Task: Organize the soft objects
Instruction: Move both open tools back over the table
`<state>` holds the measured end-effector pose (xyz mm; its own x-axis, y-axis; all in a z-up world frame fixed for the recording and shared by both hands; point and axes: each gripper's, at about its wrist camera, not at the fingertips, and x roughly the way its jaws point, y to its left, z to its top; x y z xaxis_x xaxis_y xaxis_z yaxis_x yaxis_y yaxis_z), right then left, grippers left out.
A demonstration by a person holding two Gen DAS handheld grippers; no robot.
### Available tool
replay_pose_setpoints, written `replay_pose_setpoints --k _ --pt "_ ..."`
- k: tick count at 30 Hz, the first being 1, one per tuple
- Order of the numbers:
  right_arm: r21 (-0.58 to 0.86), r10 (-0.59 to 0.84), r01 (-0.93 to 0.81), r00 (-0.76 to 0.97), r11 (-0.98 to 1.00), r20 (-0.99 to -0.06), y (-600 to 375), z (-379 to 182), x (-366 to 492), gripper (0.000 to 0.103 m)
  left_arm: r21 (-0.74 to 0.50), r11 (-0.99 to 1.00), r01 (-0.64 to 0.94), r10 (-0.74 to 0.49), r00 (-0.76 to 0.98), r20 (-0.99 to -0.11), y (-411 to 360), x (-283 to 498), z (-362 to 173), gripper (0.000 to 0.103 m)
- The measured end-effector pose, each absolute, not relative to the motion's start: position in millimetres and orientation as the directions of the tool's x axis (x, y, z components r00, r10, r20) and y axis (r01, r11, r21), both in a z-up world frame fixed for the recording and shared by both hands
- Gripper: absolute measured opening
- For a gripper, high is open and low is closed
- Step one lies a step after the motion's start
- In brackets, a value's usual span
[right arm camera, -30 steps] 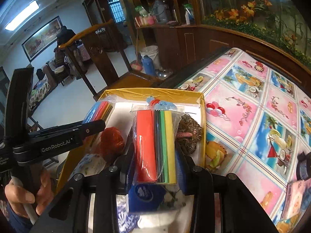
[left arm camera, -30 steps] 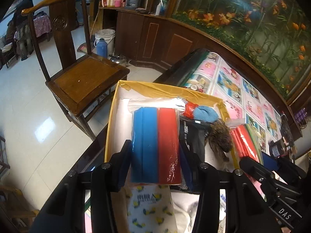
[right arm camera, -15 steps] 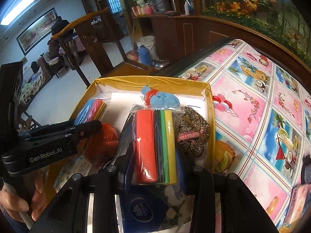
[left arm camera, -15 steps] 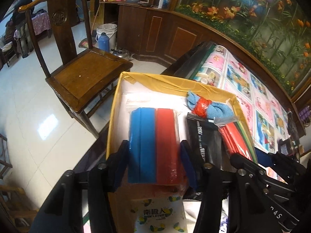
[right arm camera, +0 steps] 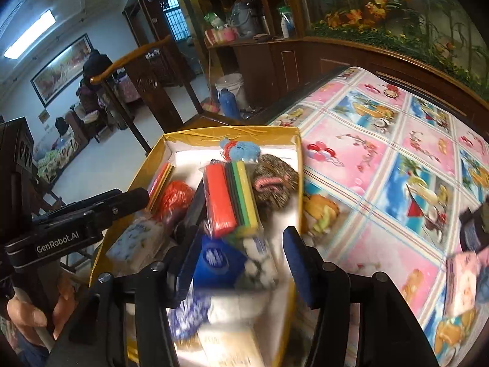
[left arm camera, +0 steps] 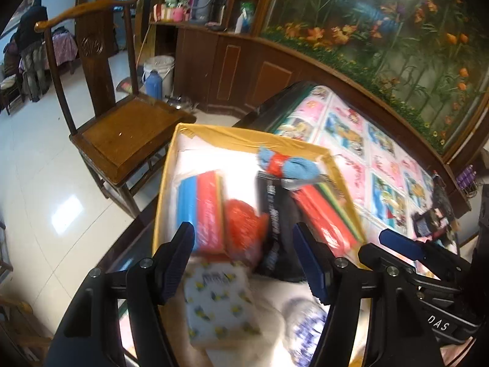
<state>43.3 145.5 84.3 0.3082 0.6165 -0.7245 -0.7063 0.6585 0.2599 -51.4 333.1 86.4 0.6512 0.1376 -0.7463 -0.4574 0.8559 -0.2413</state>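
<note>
The left tool (left arm camera: 244, 260) hung above the near end of the yellow-rimmed cardboard box (left arm camera: 244, 136) with its jaws apart; they had just been opening, and nothing was pinched between them. Beyond its fingertips the blue-and-red pack of sponges in clear wrap (left arm camera: 201, 208) lay free in the left part of the box, with a crumpled red-orange mesh bag (left arm camera: 244, 226) just beside it and a white tissue pack with small yellow prints (left arm camera: 217, 302) nearer the camera. The right tool (right arm camera: 235, 257) also stood with its jaws apart, having just been opening, and its pads pressed on nothing. Ahead of it the red, black, green and yellow pack of sponges in clear plastic (right arm camera: 232, 202) rested tilted in the right part of the box, leaning over a dark blue tissue pack with a white logo (right arm camera: 217, 260). A brown knitted woolly piece with a pink band (right arm camera: 275, 183) lay against the right wall, and a light blue cloth roll tied with red (right arm camera: 241, 150) sat at the far end. The box stood at the edge of the desk, on a pink-and-blue cartoon tablecloth (right arm camera: 382, 159). A wooden chair (left arm camera: 122, 131) stood on the tiled floor beyond.
</note>
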Motion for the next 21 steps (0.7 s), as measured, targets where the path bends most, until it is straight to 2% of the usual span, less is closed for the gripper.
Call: replay_pose_setpoints --k 8,13,16,21 --pt "0.314 0.629 -0.631 0.367 0.71 -0.685 34.7 77.5 27.2 0.06 -0.262 0.906 -0.333 0.055 0.705 -0.707 260.8 -61.9 101.8 0.066" --pt "0.323 0.582 -0.531 0.443 0.783 -0.682 -51.0 65.3 32.5 0.06 -0.237 0.944 -0.23 -0.004 0.71 -0.704 201.6 -54.0 108.6 0.068" --pt "0.341 0.552 -0.459 0.48 0.82 -0.682 -101.9 56.6 38.6 0.06 -0.223 0.959 -0.172 -0.039 0.705 -0.709 161.1 -52.5 104.5 0.073" --pt "0.373 0.479 -0.299 0.555 0.878 -0.681 -171.6 44.2 53.6 0.06 -0.194 0.98 -0.053 -0.109 0.671 -0.733 85.6 -45.2 72.3 0.073"
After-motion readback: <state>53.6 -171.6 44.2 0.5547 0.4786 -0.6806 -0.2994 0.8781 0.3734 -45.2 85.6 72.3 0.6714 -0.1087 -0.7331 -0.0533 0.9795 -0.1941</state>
